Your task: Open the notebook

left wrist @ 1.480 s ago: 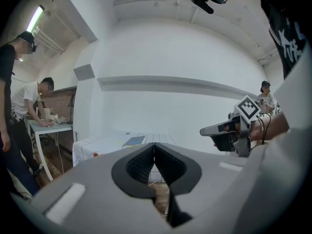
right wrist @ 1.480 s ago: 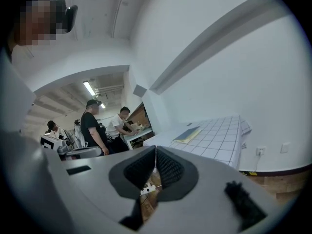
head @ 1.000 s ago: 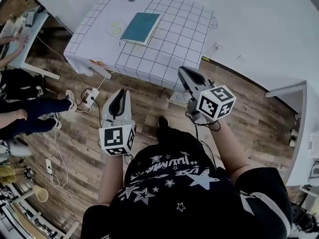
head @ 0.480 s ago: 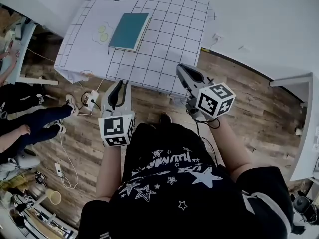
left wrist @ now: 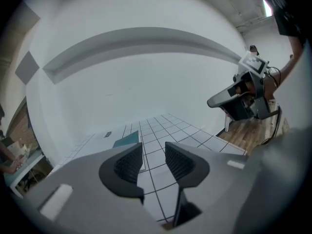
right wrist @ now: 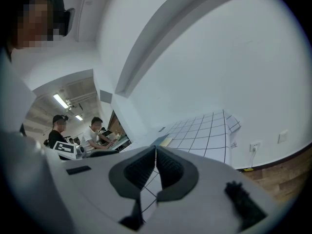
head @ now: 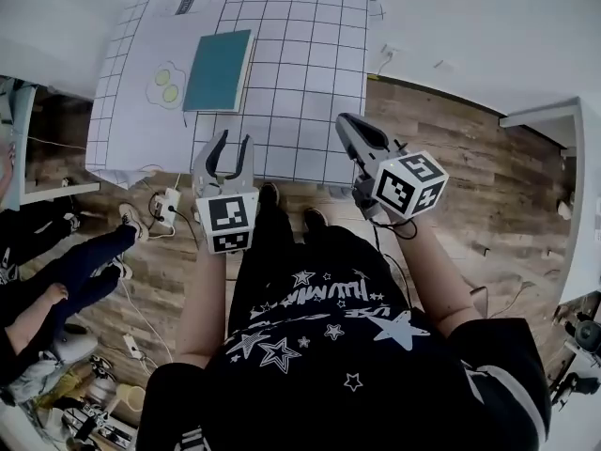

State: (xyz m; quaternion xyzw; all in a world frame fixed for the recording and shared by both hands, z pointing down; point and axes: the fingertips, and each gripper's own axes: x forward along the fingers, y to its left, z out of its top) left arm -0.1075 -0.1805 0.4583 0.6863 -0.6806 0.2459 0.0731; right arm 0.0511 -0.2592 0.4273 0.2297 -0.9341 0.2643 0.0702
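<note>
Currently closed: teal notebook (head: 218, 70), flat on the white gridded tablecloth (head: 310, 73), upper left of centre in the head view, just right of two yellow-green round marks (head: 164, 86). Well apart from both tools.

Left gripper (head: 228, 145) below the notebook in the frame, overlapping the cloth's lower edge and pointing toward it. Jaws parted to a moderate gap, having just been opening, with nothing between them. Likewise in the left gripper view: ribbed pads (left wrist: 127, 165) separated, only gridded cloth visible through the gap, notebook (left wrist: 126, 141) small and far off, above the left jaw.

Right gripper (head: 349, 130) right of centre, by the cloth's lower right corner, wooden floor (head: 470, 186) further right. Jaws pressed together, holding nothing. Likewise in the right gripper view: pads (right wrist: 141, 168) meeting along a thin line, cloth beyond.

Lower left of the head view: legs (head: 84, 261) of seated people, stretched over the floor.
</note>
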